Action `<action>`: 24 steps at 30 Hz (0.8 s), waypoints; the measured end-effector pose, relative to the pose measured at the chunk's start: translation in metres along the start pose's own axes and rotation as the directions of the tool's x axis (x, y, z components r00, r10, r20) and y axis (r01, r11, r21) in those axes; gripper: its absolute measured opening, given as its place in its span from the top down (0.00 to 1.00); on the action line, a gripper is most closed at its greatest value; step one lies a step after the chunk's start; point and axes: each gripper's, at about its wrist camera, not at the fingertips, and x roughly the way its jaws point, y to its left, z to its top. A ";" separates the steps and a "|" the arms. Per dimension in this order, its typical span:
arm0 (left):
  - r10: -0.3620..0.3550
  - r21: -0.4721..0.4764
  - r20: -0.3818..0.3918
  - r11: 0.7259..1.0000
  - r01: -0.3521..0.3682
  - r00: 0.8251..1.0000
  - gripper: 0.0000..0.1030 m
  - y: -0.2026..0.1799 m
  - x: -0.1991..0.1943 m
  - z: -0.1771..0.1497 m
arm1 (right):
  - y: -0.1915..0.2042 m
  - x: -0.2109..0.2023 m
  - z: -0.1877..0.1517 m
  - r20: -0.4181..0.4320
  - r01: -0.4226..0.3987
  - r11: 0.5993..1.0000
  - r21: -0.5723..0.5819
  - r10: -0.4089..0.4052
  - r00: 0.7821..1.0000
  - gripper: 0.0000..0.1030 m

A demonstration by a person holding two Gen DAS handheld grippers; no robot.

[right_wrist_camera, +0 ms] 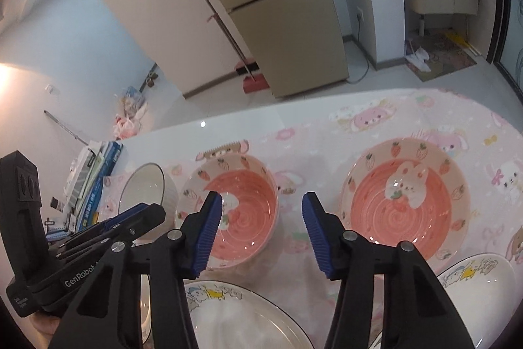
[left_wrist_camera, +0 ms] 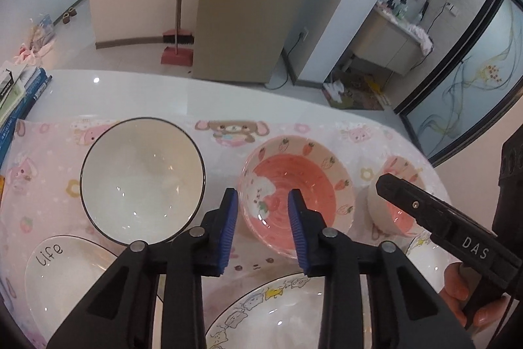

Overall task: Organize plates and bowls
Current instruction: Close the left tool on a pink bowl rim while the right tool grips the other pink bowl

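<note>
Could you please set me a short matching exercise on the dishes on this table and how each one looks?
Things:
1. left bowl
2. middle bowl
3. near-left plate
4. front plate

Looks:
A. cartoon animals round the rim
B. the word "life"
C. plain white, dark rim
D. pink inside, strawberries

Pairs: 1-C, 2-D, 3-B, 4-A

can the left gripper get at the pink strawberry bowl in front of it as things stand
Probably yes: the left gripper hangs just above the near rim of the pink strawberry-print ceramic bowl, jaws part open, nothing between them and the rim.
</note>
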 end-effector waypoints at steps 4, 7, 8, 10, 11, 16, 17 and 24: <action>0.038 0.011 -0.039 0.999 -0.037 0.999 0.74 -0.001 0.010 -0.003 | 0.001 0.014 -0.005 -0.038 0.016 1.000 0.008 -0.015 0.999 0.53; 0.046 0.023 -0.052 0.999 -0.045 0.998 0.74 -0.002 0.016 -0.005 | 0.006 0.021 -0.010 -0.050 0.010 1.000 -0.024 -0.011 0.999 0.53; 0.046 0.018 -0.061 0.999 -0.045 0.997 0.74 -0.001 0.019 -0.005 | 0.008 0.023 -0.011 -0.053 0.012 0.999 -0.035 -0.014 0.998 0.53; 0.062 0.009 -0.085 0.998 -0.061 0.995 0.74 0.002 0.027 -0.006 | 0.010 0.028 -0.013 -0.052 0.014 0.999 -0.041 -0.016 0.999 0.53; 0.067 0.005 -0.095 0.998 -0.067 0.993 0.74 0.004 0.031 -0.007 | 0.009 0.030 -0.013 -0.052 0.011 0.999 -0.037 -0.013 0.999 0.53; 0.040 -0.021 -0.125 0.999 -0.043 0.991 0.74 0.008 0.048 -0.009 | 0.002 0.045 -0.015 -0.077 0.040 0.999 -0.013 -0.040 0.996 0.58; 0.038 -0.023 -0.127 0.999 -0.041 0.991 0.74 0.008 0.050 -0.010 | 0.001 0.050 -0.015 -0.109 0.039 0.999 -0.019 -0.041 0.993 0.64; 0.022 -0.012 -0.106 1.000 -0.023 0.994 0.83 0.008 0.056 -0.014 | 0.004 0.063 -0.018 -0.145 0.037 0.998 -0.055 -0.045 0.988 0.81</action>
